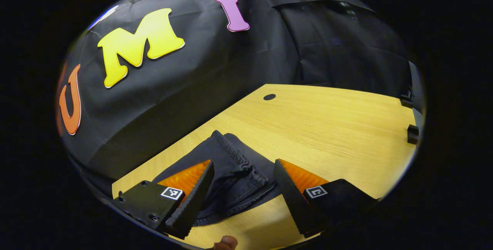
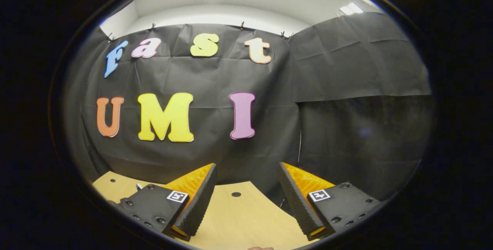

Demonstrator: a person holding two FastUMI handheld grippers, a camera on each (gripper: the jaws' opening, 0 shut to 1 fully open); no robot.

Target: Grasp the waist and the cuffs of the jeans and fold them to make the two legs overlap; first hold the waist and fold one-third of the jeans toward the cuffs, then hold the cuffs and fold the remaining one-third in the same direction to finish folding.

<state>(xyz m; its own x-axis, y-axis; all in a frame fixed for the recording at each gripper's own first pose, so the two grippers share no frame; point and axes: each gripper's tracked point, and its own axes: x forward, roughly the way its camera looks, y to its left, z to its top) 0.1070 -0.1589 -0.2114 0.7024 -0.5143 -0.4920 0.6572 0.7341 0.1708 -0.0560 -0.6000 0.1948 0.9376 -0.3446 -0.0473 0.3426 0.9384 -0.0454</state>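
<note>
On the light wooden table (image 1: 327, 126), dark denim jeans (image 1: 231, 173) lie flat near the black cloth wall, one stitched hem edge pointing away along the tabletop. Over them, in the left gripper view, the left gripper (image 1: 243, 188) hovers with its fingers spread apart, the fabric showing between them. Seen in the right gripper view, the right gripper (image 2: 246, 194) is likewise spread wide above bare table, gripping nothing.

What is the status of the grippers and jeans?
Left gripper open over the jeans. Right gripper open above bare table. Nothing in the way.
</note>
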